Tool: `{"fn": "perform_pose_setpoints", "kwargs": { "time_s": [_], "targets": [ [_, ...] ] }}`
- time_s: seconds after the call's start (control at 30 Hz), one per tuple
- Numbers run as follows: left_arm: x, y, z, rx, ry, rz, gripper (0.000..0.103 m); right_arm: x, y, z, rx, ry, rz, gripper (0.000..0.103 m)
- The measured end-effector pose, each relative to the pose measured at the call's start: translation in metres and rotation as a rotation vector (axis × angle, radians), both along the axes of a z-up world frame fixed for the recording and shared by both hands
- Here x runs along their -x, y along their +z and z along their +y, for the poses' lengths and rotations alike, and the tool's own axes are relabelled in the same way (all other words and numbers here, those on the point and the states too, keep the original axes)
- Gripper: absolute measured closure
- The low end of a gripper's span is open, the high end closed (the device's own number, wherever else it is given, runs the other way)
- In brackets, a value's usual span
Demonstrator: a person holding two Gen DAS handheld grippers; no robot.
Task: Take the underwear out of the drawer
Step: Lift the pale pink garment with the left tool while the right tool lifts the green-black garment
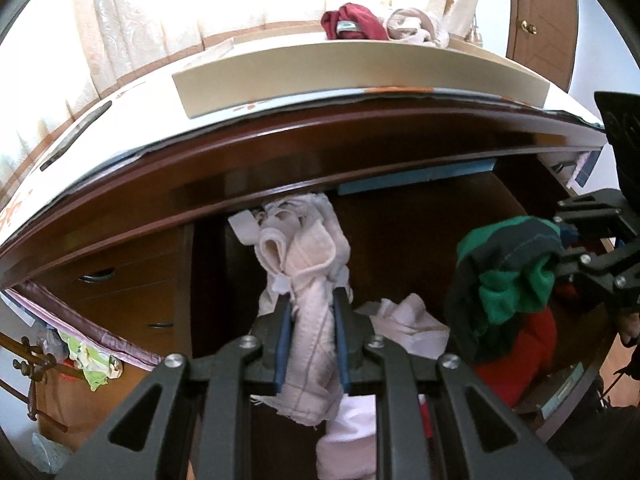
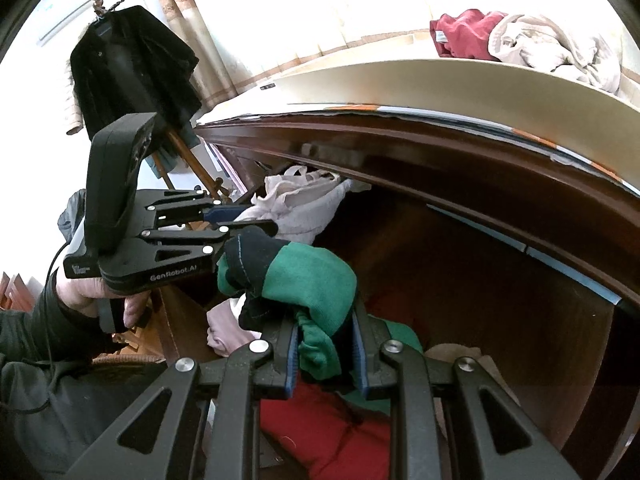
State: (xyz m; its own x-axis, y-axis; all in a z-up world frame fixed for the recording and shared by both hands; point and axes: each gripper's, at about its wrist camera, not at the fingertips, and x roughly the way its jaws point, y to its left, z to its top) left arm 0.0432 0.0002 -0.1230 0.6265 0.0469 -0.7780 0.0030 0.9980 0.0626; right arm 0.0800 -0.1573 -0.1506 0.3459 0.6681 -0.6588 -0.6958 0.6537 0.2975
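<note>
Pale underwear (image 1: pixel 312 332) is clamped by the left gripper (image 1: pixel 311 304); green underwear (image 2: pixel 316 300) is clamped by the right gripper's (image 2: pixel 324 332) fingers above the drawer (image 2: pixel 480 280).

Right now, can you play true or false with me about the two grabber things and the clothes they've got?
1. The left gripper is squeezing a pale pink garment. True.
2. The right gripper holds nothing. False: it is shut on a green and dark garment.
3. A dark red garment lies up on the cream tray on top of the furniture. True.
4. The drawer has nothing left in it. False: a bright red garment and some pale cloth lie below the grippers.
5. A black jacket hangs off to the side in the right wrist view. True.
</note>
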Motion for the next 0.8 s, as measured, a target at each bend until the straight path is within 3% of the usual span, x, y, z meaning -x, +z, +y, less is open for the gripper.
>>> {"fn": "perform_pose_setpoints", "kwargs": {
  "time_s": [0.37, 0.8],
  "targets": [
    [0.014, 0.003, -0.008, 0.006, -0.010, -0.018, 0.086, 0.007, 0.005, -0.005, -0.020, 0.001, -0.023, 0.079],
    [0.033, 0.007, -0.009, 0.029, -0.003, -0.095, 0.086, 0.021, 0.009, -0.015, -0.044, 0.015, -0.081, 0.079]
  ]
}}
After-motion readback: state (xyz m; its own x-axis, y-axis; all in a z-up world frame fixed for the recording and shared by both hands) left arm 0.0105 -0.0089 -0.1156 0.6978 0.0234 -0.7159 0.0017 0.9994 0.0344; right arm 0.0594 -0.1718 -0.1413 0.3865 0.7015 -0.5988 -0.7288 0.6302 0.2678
